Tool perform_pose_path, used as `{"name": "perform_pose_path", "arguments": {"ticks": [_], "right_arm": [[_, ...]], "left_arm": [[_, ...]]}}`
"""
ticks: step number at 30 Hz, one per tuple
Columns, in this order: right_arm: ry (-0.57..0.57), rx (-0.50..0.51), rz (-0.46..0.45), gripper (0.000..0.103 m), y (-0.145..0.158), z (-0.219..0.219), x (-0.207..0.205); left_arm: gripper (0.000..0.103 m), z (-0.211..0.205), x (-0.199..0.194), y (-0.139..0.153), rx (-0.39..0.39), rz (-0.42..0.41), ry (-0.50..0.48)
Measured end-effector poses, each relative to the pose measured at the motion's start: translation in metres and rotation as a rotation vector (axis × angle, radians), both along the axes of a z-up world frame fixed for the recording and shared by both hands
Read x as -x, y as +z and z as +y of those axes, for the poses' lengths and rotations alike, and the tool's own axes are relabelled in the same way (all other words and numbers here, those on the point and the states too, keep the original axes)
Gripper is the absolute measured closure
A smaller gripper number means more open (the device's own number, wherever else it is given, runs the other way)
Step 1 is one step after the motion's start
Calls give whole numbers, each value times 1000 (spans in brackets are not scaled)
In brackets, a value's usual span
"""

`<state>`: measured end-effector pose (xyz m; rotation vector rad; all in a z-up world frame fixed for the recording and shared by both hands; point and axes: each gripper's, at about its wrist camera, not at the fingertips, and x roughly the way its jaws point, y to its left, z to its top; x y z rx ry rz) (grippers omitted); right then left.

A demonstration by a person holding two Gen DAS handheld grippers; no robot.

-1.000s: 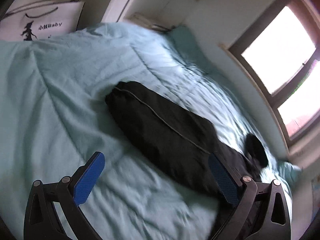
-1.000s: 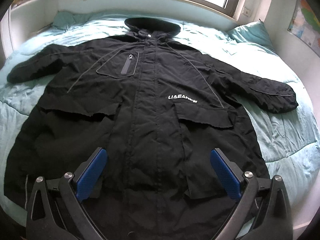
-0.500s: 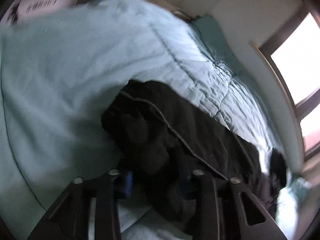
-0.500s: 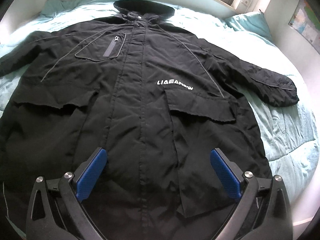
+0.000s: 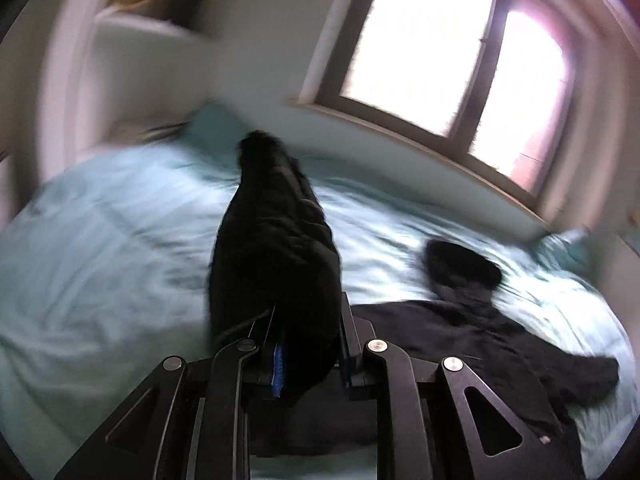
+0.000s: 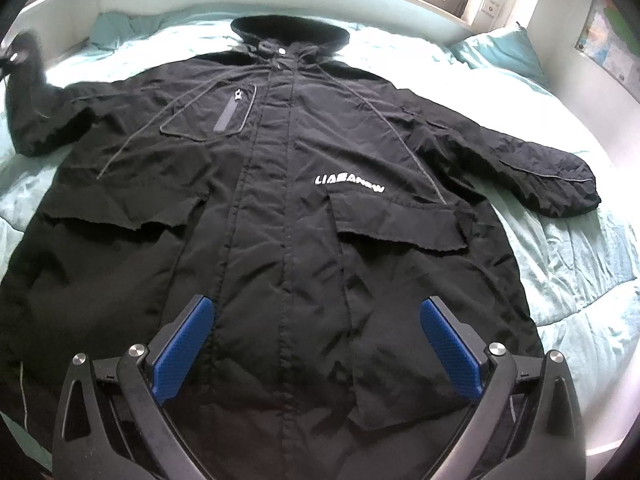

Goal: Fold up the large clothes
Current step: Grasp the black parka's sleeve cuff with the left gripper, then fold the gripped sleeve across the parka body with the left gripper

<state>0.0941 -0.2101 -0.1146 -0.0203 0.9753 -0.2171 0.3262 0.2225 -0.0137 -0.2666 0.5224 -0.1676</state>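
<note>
**Left gripper pinching a raised sleeve; right gripper spread above the coat's lower front**

Left wrist view, nearest: the left gripper [image 5: 308,344] has its black fingers drawn close together, pinching a bunched black sleeve [image 5: 276,248] between the blue pads [image 5: 277,364]. The sleeve rises from between the fingers and runs forward along them to its cuff end, held off the bedding. Right of the fingers and lower, part of the long black hooded coat [image 5: 472,336] lies on the pale teal quilt [image 5: 104,248], with the dark hood [image 5: 460,268] beyond it. Farther still, a wooden-framed window [image 5: 444,60] stands above a pale sill. This view is motion-blurred, so fabric detail is not readable.

Right wrist view, nearest: the right gripper [image 6: 316,344] has its fingers spread wide and holds nothing; the ribbed blue pads [image 6: 450,352] sit over the coat's lower front, one to each side of the central placket. Whether they touch the cloth cannot be told. Ahead of the fingers the coat [image 6: 280,208] lies flat, front up, showing two flapped pockets, a white chest logo [image 6: 349,183] and a grey-piped zip pocket [image 6: 224,116]. Only this view shows the other sleeve [image 6: 532,168], stretched flat to the right, and the raised sleeve [image 6: 32,104] lifted at far left. Beyond the hood [image 6: 288,34] are the quilt [image 6: 568,256] and a teal pillow [image 6: 500,54].
</note>
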Motion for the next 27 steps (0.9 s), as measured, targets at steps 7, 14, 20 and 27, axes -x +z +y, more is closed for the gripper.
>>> {"name": "perform_pose_path", "arguments": {"ticks": [7,14,20,27], "right_arm": [[-59,-42,-32,0,11,-29,7],[-125,-101,-60,0,15,-62,11],[-134,-70,-50,0,14,-83,10],[18,-184,-71,0,43,-76,-62]], "left_arm": [[83,-167,-4,4,-47,17,-326],[82,-313,-40,-91,-120,321,-568],[80,-344,-53,-151,-96,461,-596],[39,-288,-35,-95,121,377,-712]]}}
